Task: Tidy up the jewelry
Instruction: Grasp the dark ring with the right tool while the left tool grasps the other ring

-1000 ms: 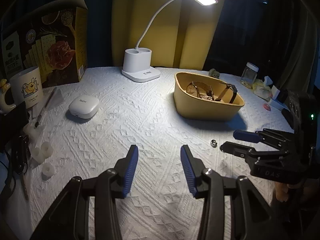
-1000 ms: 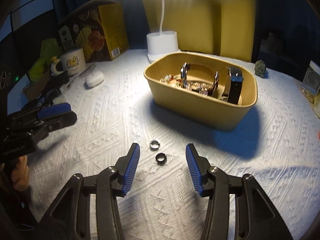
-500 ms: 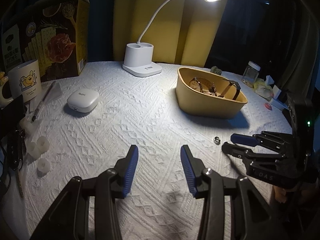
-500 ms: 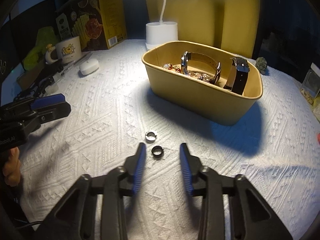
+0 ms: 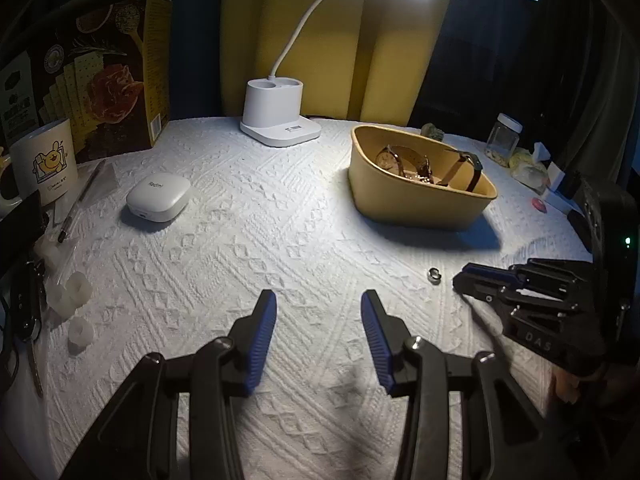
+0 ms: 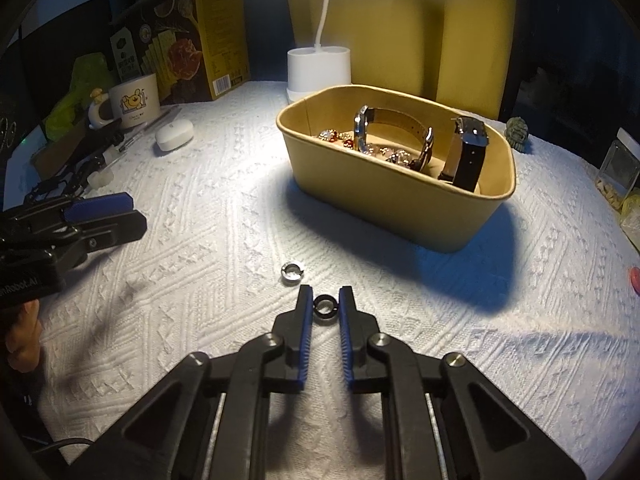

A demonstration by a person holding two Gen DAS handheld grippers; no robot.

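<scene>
A dark ring [image 6: 325, 309] lies on the white cloth between the fingertips of my right gripper [image 6: 325, 305], whose jaws have closed in to touch its sides. A silver ring [image 6: 292, 272] lies just to its front left; it also shows in the left wrist view [image 5: 434, 274]. The yellow tub [image 6: 384, 200] beyond holds watches [image 6: 466, 152] and beads; it also shows in the left wrist view [image 5: 416, 204]. My left gripper [image 5: 318, 312] is open and empty over bare cloth. In the left wrist view the right gripper [image 5: 464, 280] hides the dark ring.
A white desk lamp base [image 5: 278, 124], a white earbud case [image 5: 158, 196], a mug [image 5: 44, 168], a cracker box [image 5: 92, 80] and small white caps [image 5: 74, 292] stand at the left and back. A glass jar [image 5: 502, 140] and small clutter are at the right.
My right gripper has moved forward and down onto the dark ring and its jaws have closed in around it. My left gripper stays open and has drifted slightly.
</scene>
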